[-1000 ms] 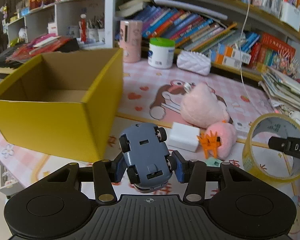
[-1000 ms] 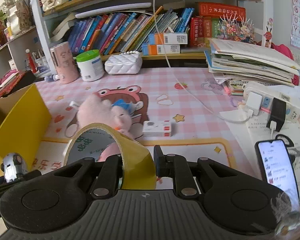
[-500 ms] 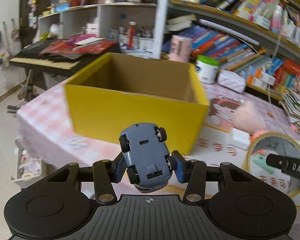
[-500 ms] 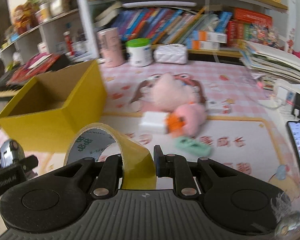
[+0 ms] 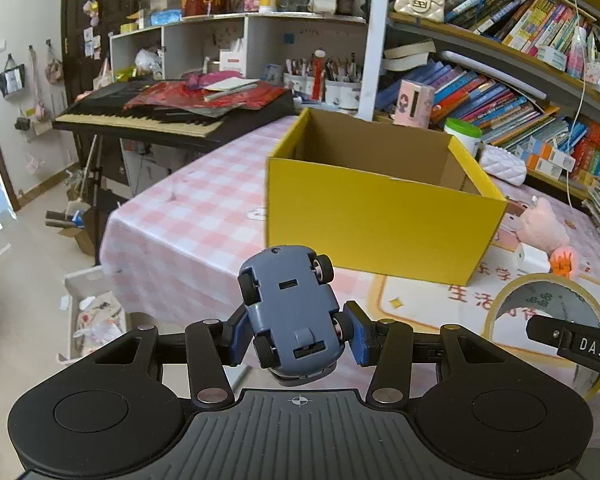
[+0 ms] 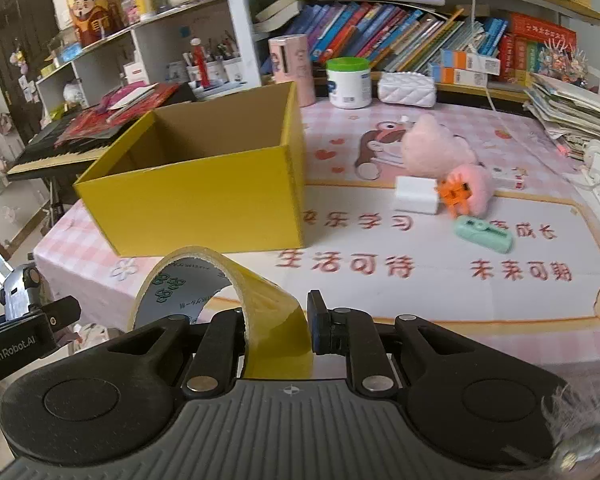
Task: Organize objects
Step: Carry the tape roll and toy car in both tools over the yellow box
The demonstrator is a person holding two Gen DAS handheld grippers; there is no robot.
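My left gripper point(image 5: 298, 338) is shut on a blue-grey toy car point(image 5: 290, 312), held underside up, in front of the open yellow cardboard box point(image 5: 380, 216). My right gripper point(image 6: 278, 330) is shut on the wall of a yellow tape roll point(image 6: 228, 292), also before the box point(image 6: 204, 196). The roll also shows in the left wrist view point(image 5: 548, 320), and the car shows at the left edge of the right wrist view point(image 6: 18, 290). The box looks empty as far as I can see.
On the pink checked tablecloth point(image 6: 420, 272) right of the box lie a pink plush toy point(image 6: 444, 156), a white block point(image 6: 416, 194), an orange toy point(image 6: 456, 194) and a mint green item point(image 6: 484, 234). Bookshelves stand behind. A keyboard point(image 5: 160, 116) stands left; the table edge point(image 5: 112, 236) drops to the floor.
Both grippers have pulled back and swung left with their objects. The box now lies ahead of both, farther off, and the table's left edge and the floor have come into view.
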